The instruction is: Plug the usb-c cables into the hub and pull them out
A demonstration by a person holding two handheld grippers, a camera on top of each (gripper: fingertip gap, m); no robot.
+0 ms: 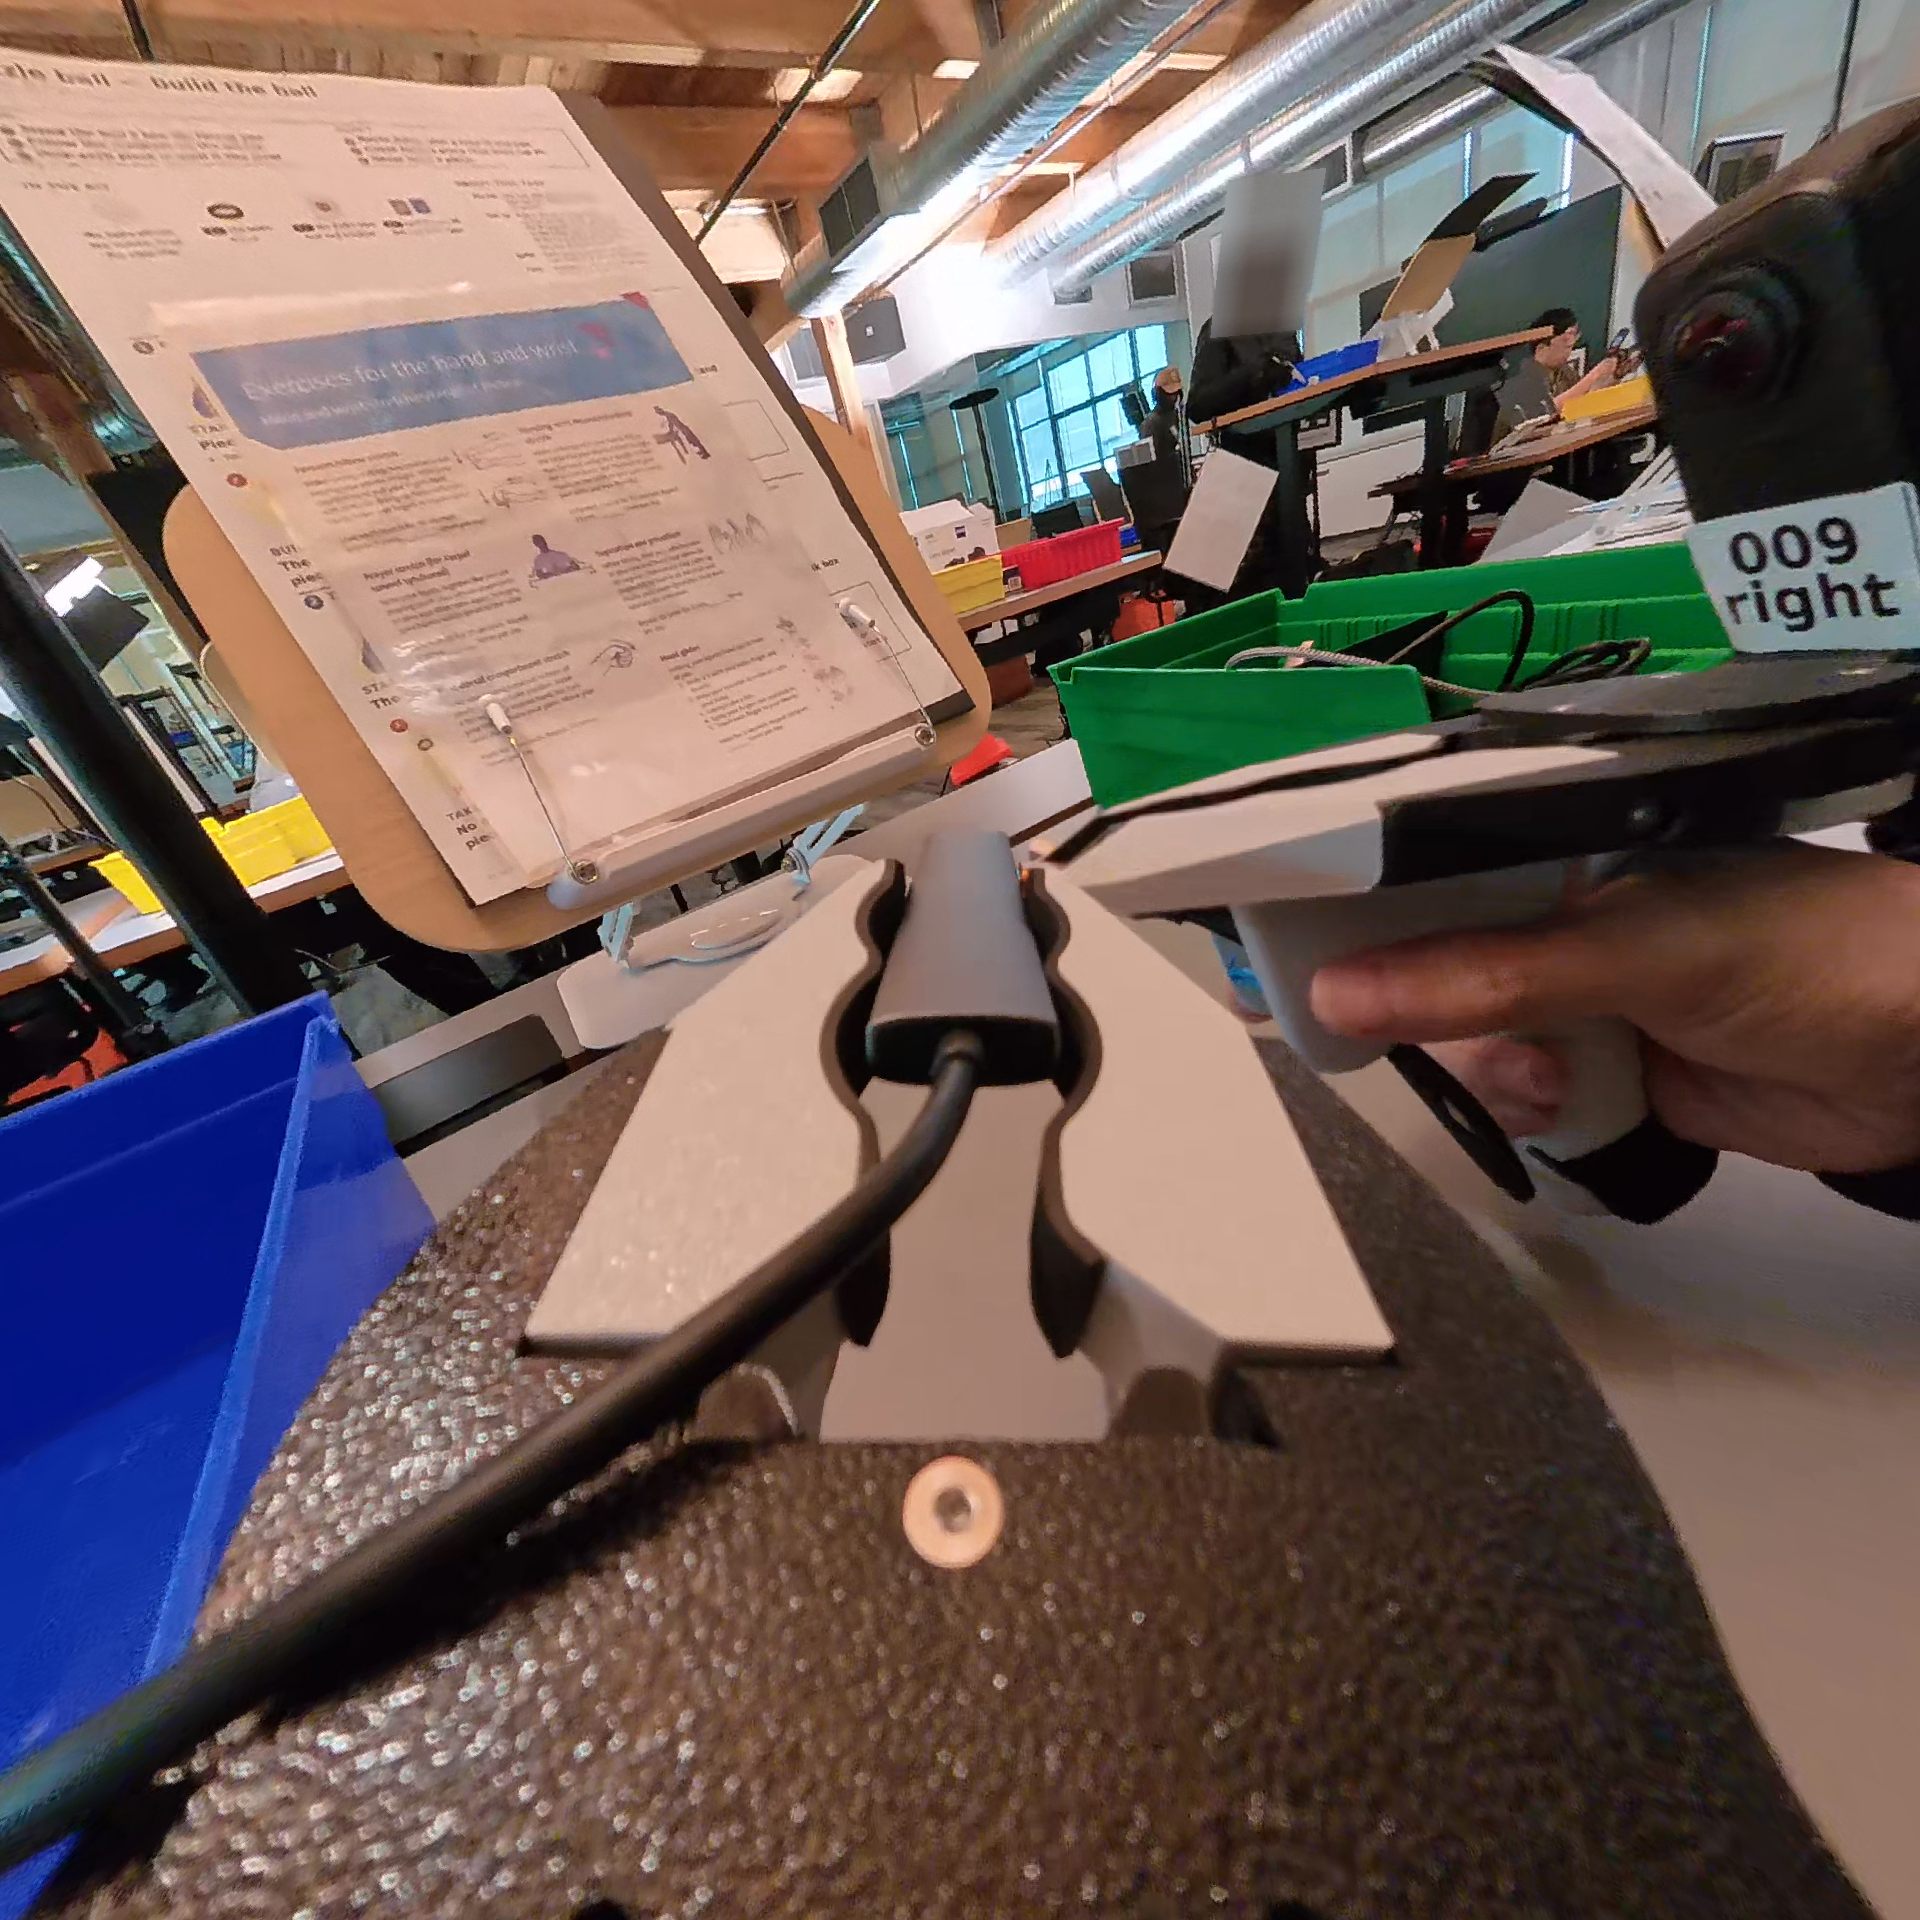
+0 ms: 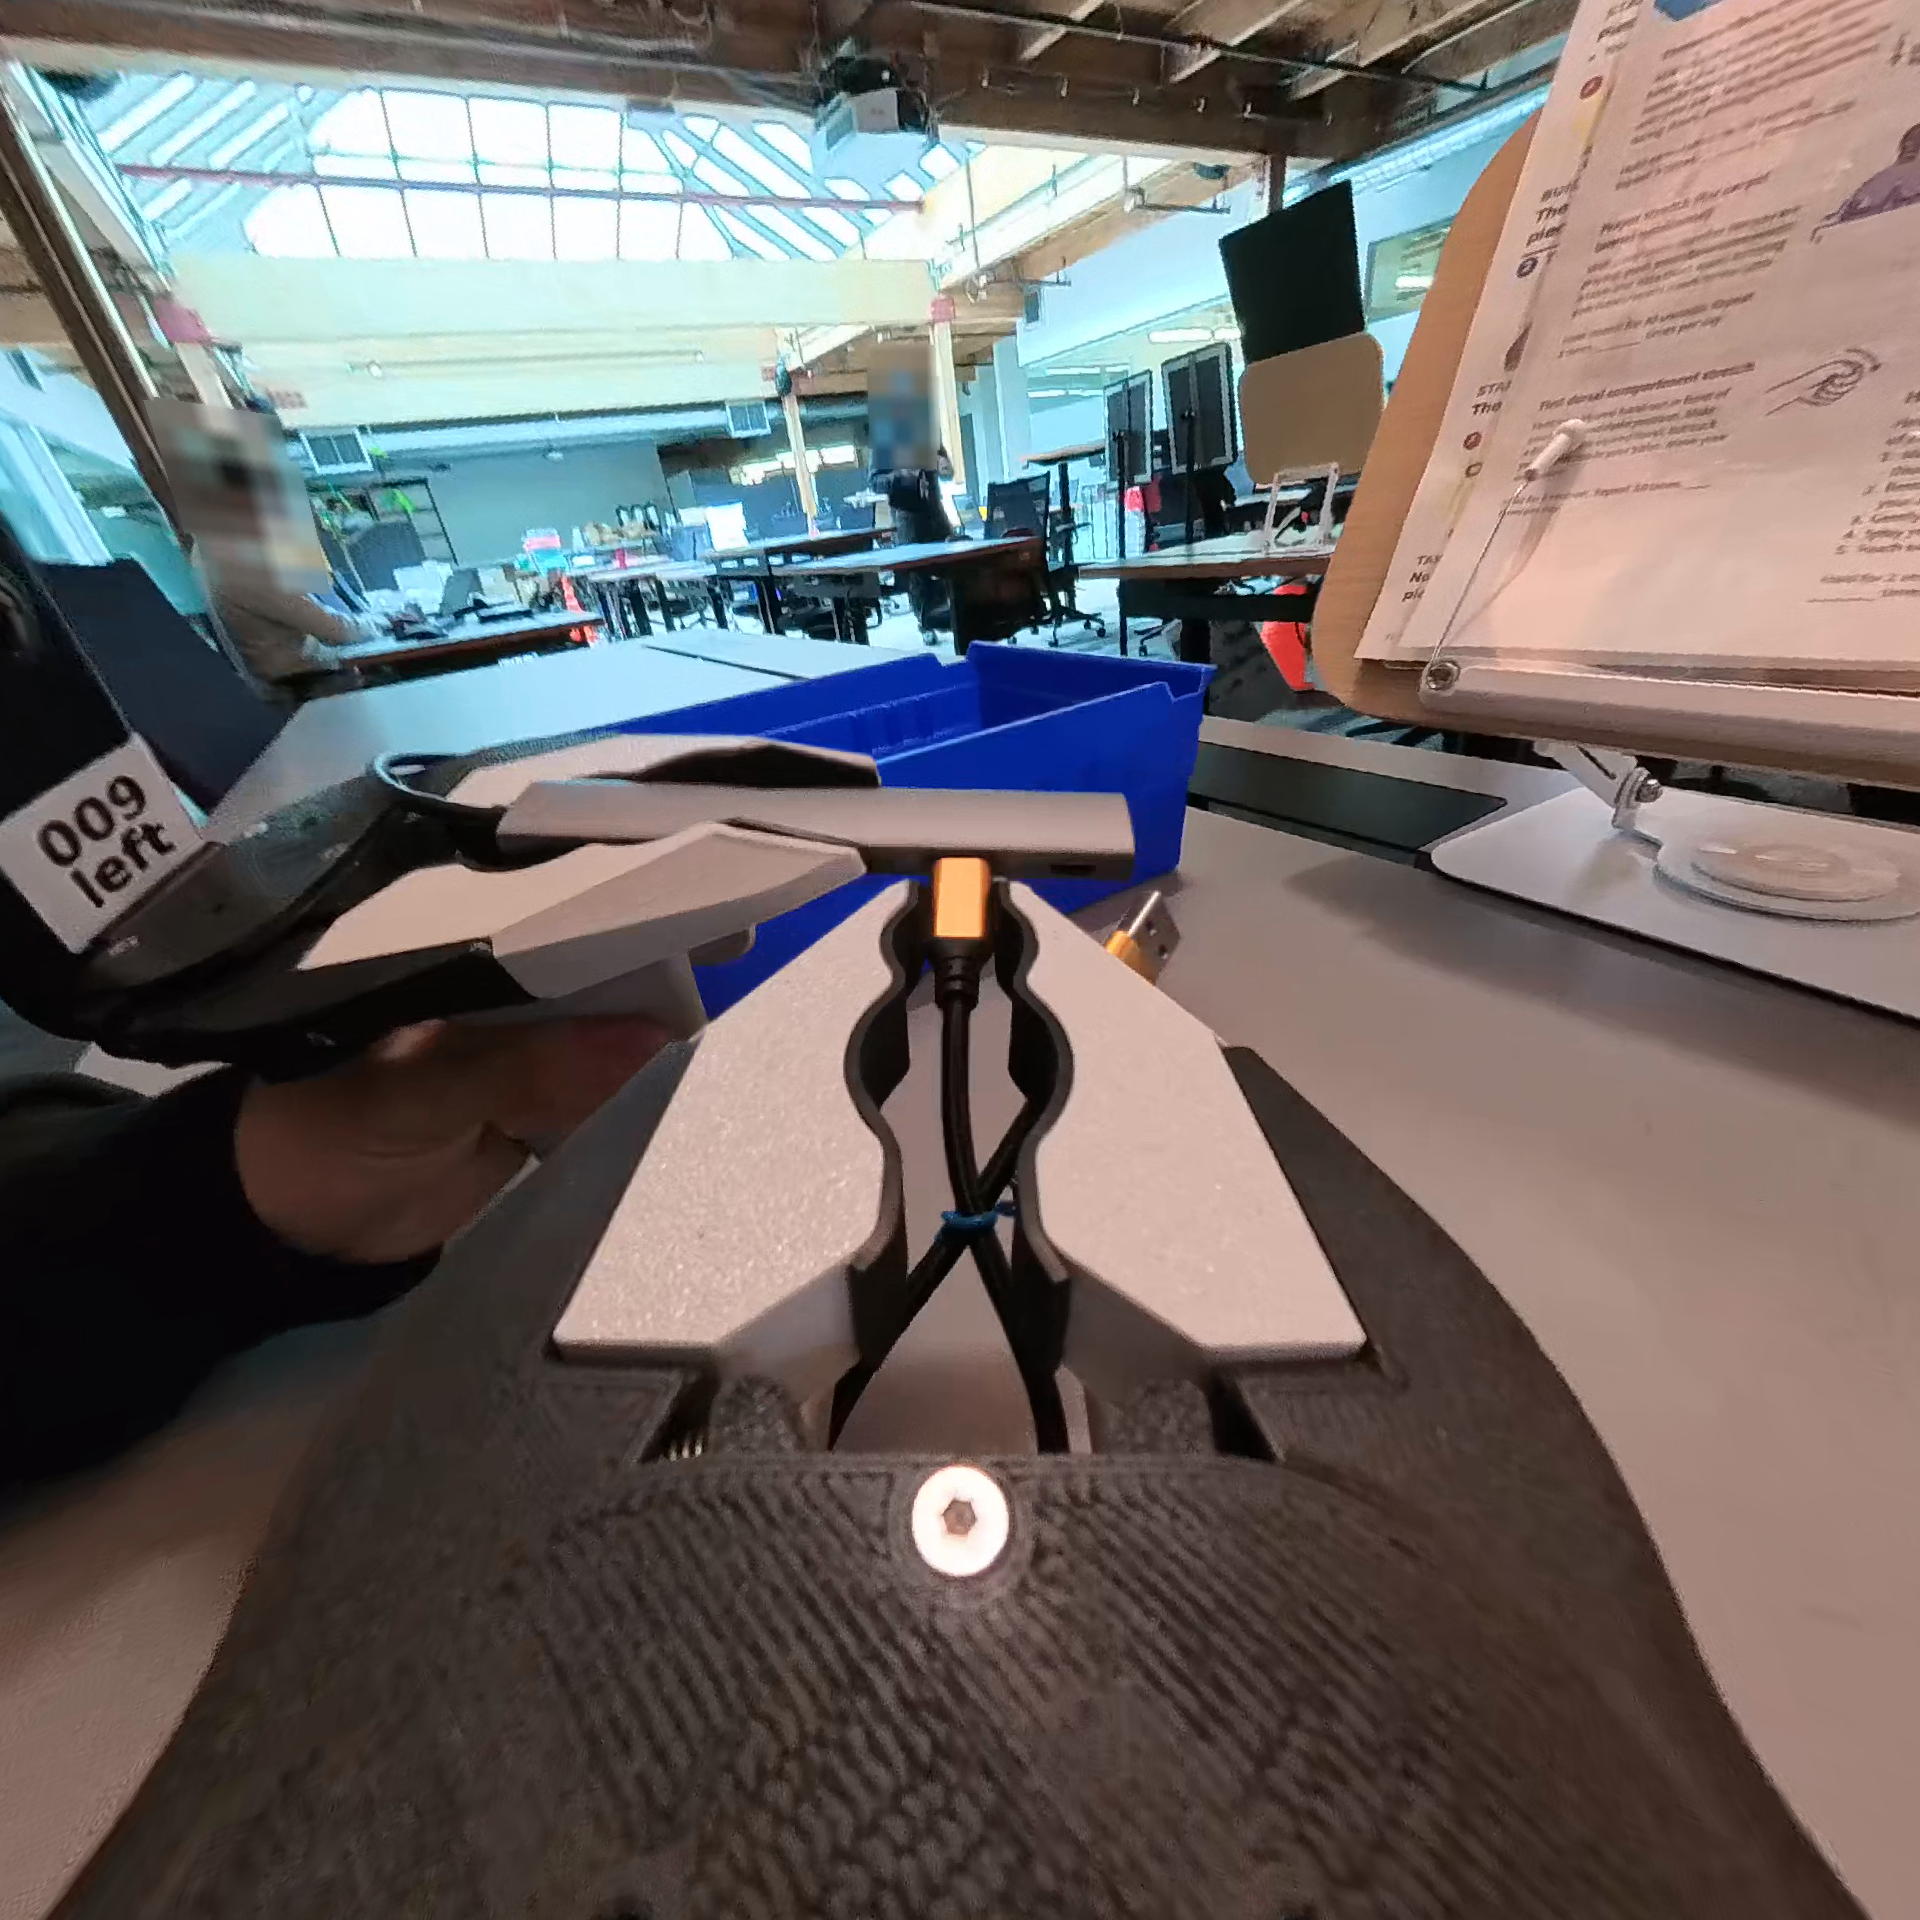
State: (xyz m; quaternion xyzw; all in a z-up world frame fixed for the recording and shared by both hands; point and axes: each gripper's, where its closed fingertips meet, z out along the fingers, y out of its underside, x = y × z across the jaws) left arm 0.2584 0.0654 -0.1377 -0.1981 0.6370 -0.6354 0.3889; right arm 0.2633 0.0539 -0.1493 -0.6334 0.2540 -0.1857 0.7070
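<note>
Left claw [image 1: 961, 935] clamps the slim grey metal hub [image 1: 961, 945] above the desk [image 2: 1507, 1091]. Only the right wrist view shows the right claw [image 2: 961, 935] pinching the orange-tipped black USB-C cable [image 2: 961, 909], its plug meeting the hub's side.

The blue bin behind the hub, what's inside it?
In the right wrist view the blue bin sits behind the hub. Only its ribbed inner walls show; the hub and the left gripper cover its floor, so any contents stay hidden.

Wrist views face each other closely, sharing the hub [image 1: 961, 935]
</note>
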